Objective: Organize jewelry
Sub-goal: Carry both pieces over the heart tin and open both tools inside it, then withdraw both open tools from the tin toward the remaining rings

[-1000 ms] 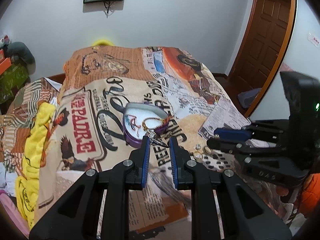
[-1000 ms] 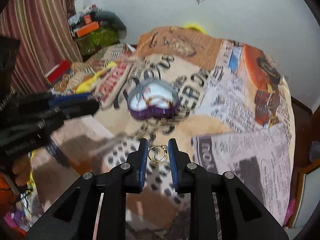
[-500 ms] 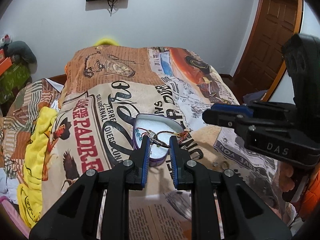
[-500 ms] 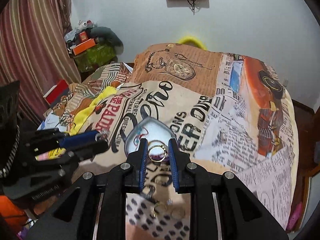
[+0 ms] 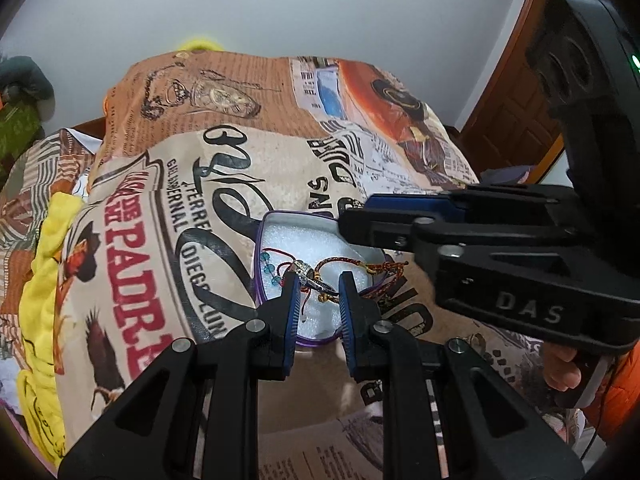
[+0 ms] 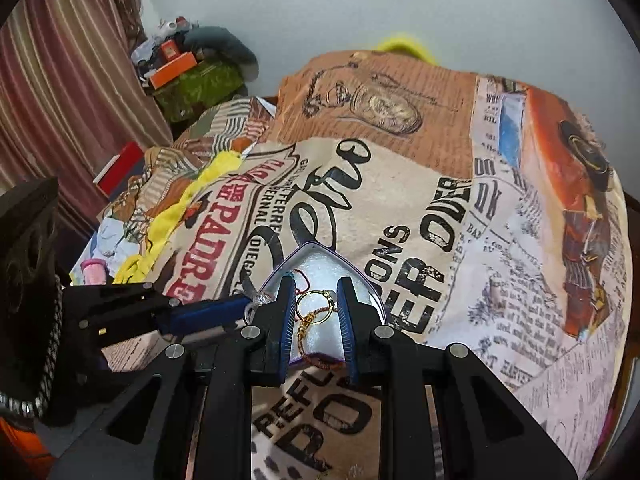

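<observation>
Left gripper clamped on silver ring, right gripper clamped on gold ring, both over purple heart box on bedspread; spare rings at box's 4 o'clock

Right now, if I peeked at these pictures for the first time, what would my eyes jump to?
Probably the purple heart-shaped box in the middle of the bed, with white padding and colourful string bracelets inside. Right over it, the left tongs pinch a sparkly silver ring and the right tongs hold a thin gold ring. Underneath spreads a loud bedspread with big newspaper-style lettering.
</observation>
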Tool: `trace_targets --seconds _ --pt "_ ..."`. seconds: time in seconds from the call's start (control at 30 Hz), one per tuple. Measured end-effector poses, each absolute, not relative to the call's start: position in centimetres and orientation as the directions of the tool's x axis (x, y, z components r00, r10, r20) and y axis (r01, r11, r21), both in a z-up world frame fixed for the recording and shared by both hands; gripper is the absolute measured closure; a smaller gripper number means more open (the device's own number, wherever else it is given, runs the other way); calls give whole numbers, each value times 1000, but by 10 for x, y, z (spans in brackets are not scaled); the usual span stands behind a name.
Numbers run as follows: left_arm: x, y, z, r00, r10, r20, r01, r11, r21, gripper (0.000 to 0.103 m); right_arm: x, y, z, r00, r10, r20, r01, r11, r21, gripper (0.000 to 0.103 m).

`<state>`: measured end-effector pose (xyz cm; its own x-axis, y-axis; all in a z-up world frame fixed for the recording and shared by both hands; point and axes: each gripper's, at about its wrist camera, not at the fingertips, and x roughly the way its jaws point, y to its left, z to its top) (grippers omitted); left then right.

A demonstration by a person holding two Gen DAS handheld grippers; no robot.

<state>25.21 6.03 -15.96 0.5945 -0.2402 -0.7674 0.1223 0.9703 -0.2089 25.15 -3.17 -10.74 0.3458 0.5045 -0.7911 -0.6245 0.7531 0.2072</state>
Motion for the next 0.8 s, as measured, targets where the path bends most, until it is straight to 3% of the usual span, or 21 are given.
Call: trace_targets --seconds 0.27,0.53,0.8 --pt "255 55 -162 592 -223 -774 137 975 -176 85 256 -22 -118 313 481 -819 -639 744 193 84" --pt "249 59 -156 606 -194 -772 113 981 -158 85 252 -24 -106 357 466 -810 -633 758 157 76" --pt "233 67 -138 633 -158 -758 79 987 -140 84 242 -45 -86 389 486 -782 -599 779 186 76"
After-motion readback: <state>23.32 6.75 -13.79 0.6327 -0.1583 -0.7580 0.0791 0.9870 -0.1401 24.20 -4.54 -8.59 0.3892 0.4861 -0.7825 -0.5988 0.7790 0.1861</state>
